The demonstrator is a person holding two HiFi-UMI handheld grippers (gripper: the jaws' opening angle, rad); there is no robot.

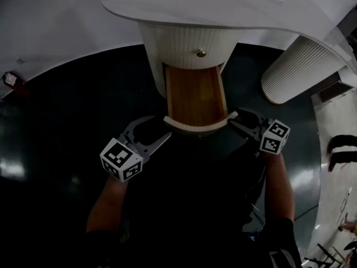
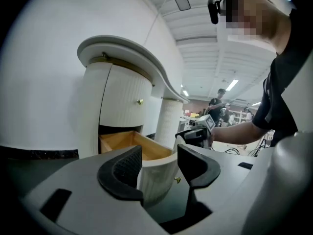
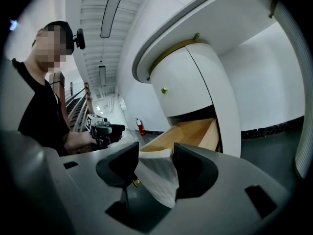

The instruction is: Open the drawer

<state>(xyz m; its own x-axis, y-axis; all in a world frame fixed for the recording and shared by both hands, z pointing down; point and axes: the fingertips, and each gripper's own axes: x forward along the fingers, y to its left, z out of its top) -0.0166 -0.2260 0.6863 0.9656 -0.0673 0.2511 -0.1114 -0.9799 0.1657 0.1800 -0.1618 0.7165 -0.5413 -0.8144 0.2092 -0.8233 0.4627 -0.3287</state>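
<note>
The lower drawer (image 1: 195, 96) of the white ribbed pedestal stands pulled out, its wooden inside bare. Its curved ribbed front (image 1: 196, 128) is nearest me. My left gripper (image 1: 162, 128) is shut on the left end of that front, which sits between the pads (image 2: 123, 169) in the left gripper view, where that gripper (image 2: 159, 163) shows the front (image 2: 156, 180) up close. My right gripper (image 1: 234, 120) is shut on the right end, and in the right gripper view the same gripper (image 3: 155, 163) holds the front (image 3: 157, 174) between its jaws. A small brass knob (image 2: 177, 179) is on the front.
Above the open drawer is a shut upper drawer with a brass knob (image 1: 201, 53). The white desk top (image 1: 184, 7) overhangs the pedestal. A second ribbed pedestal (image 1: 298, 68) stands to the right. The floor (image 1: 67, 121) is dark and glossy. People (image 2: 217, 104) stand far off.
</note>
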